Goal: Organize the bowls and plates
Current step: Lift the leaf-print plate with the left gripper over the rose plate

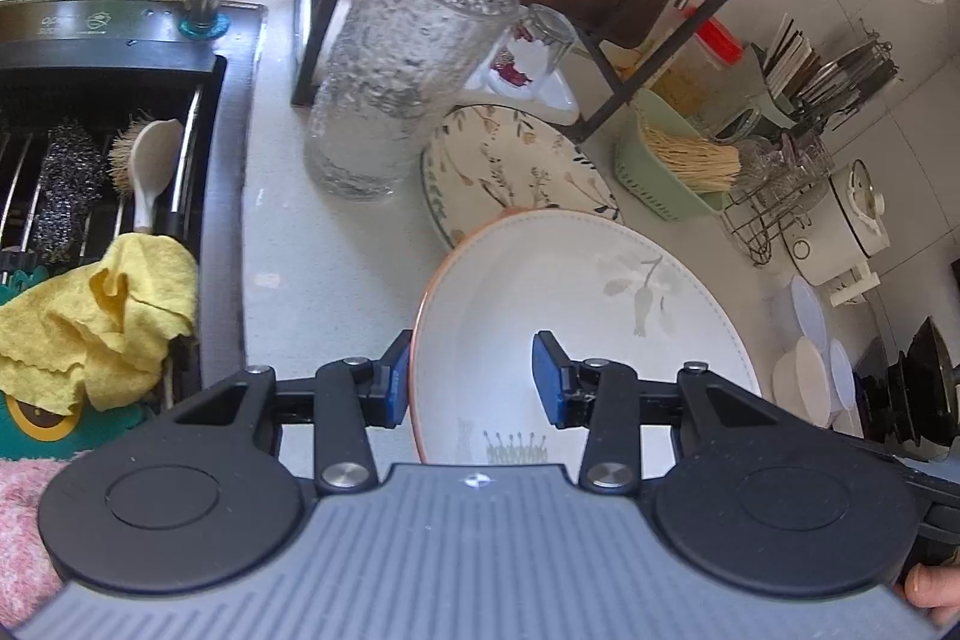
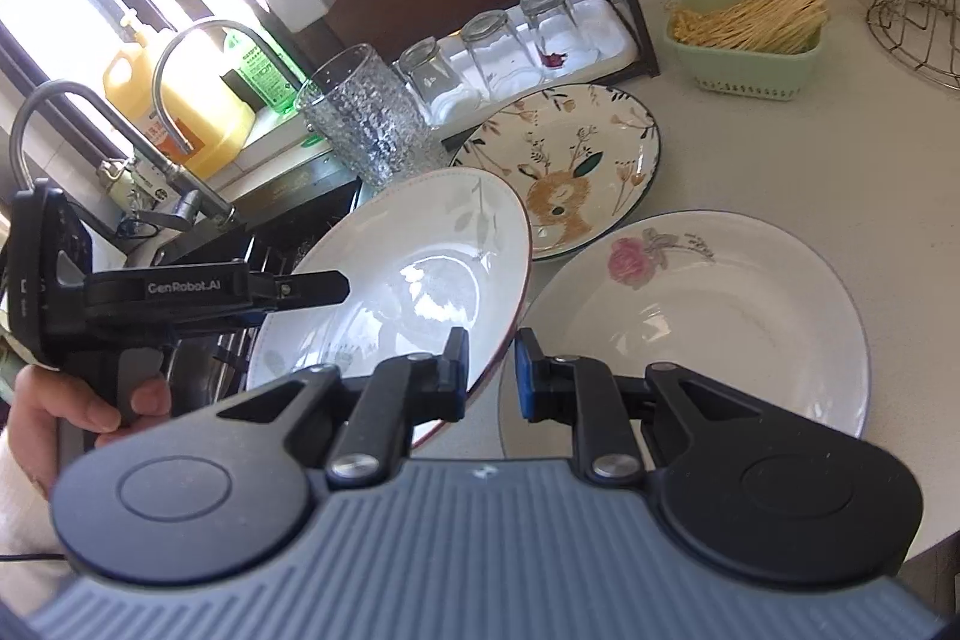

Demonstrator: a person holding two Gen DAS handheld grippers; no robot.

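The left gripper [image 1: 474,379] and the right gripper [image 2: 491,373] both clamp the rim of one white plate with a red-brown edge [image 2: 414,274]. Each gripper has one pad inside the rim and one outside. The plate is raised and tilted above the near edge of the counter [image 2: 780,172], beside the sink [image 1: 108,172].

On the counter to its right lies a white plate with a pink rose [image 2: 690,316], flat. Farther back lies a plate with a deer motif [image 2: 564,178], also flat; the raised plate overlaps its near edge in both views. A textured glass tumbler [image 1: 402,64] stands upright just left of the deer plate. A green basket [image 2: 744,40] sits at the far right.
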